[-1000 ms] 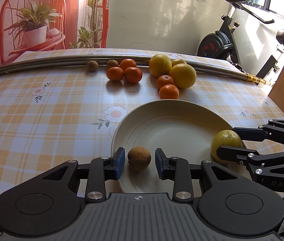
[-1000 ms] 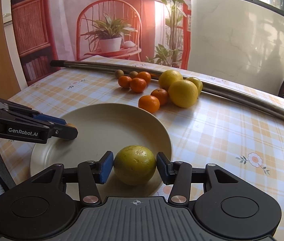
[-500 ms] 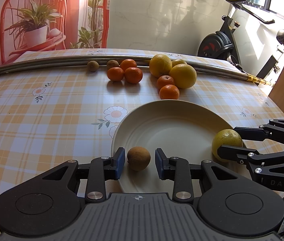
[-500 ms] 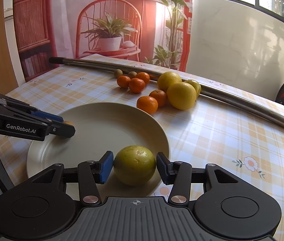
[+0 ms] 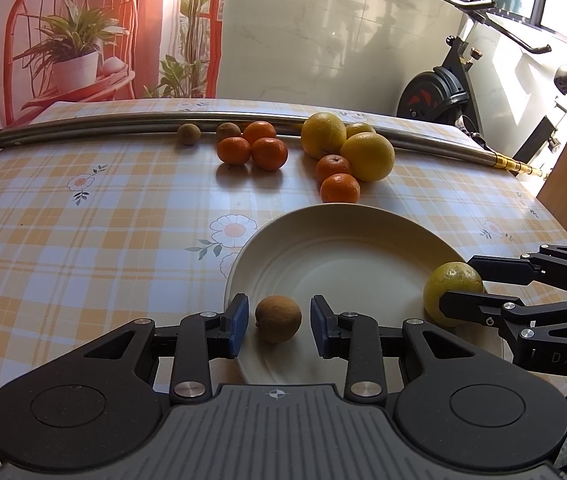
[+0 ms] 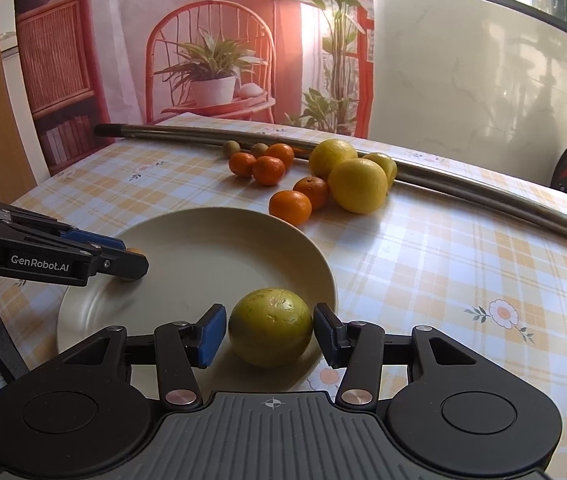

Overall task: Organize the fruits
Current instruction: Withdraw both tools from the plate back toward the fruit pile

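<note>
Release step. Left tongs (image 5: 279, 322) stand open around a small brown fruit (image 5: 278, 319) on the cream plate (image 5: 335, 236); right tongs (image 6: 270, 330) gape beside a yellow-green citrus (image 6: 270, 327) (near rim). Next: withdraw, fetch tangerines (image 5: 339, 188) from the bench (image 5: 83, 232).

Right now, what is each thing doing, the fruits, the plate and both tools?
Left tool: open around the small brown fruit.
Right tool: open around the green-yellow fruit.
Both fruits: resting on the plate.
Oranges, yellow fruits: on the table.
</note>
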Action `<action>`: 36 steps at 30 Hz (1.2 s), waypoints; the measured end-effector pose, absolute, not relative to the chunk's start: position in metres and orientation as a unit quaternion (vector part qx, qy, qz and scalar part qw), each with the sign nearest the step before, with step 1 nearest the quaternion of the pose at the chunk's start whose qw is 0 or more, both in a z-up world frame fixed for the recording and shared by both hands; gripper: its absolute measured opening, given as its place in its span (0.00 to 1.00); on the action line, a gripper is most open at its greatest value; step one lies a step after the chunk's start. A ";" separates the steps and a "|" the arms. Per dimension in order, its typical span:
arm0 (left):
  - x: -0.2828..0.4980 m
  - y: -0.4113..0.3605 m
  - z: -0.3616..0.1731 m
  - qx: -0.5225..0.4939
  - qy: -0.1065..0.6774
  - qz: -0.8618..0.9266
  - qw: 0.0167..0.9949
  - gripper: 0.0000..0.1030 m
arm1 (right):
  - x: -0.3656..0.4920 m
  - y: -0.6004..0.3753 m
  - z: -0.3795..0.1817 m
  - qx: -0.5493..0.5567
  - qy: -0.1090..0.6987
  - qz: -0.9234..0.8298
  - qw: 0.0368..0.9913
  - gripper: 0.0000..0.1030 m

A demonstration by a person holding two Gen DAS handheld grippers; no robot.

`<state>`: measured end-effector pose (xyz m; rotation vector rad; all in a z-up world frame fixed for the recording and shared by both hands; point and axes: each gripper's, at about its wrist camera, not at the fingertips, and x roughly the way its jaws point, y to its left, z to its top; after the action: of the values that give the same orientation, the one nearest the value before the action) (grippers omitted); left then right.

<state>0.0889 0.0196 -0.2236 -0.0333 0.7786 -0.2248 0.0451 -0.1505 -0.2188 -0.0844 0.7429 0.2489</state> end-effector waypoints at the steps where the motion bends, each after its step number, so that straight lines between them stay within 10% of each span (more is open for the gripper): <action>1: 0.088 0.019 -0.222 -0.017 0.375 -0.109 0.920 0.35 | 0.045 -0.151 -0.218 -0.037 0.359 0.123 0.924 0.44; 36: 0.134 0.058 -0.148 -0.033 0.275 -0.032 0.960 0.42 | 0.126 -0.208 -0.194 -0.008 0.281 0.080 0.956 0.53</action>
<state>0.1338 0.0584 -0.1475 -0.0664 0.5581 -0.0643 0.1258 -0.2083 -0.1937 -0.0159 0.5702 0.1631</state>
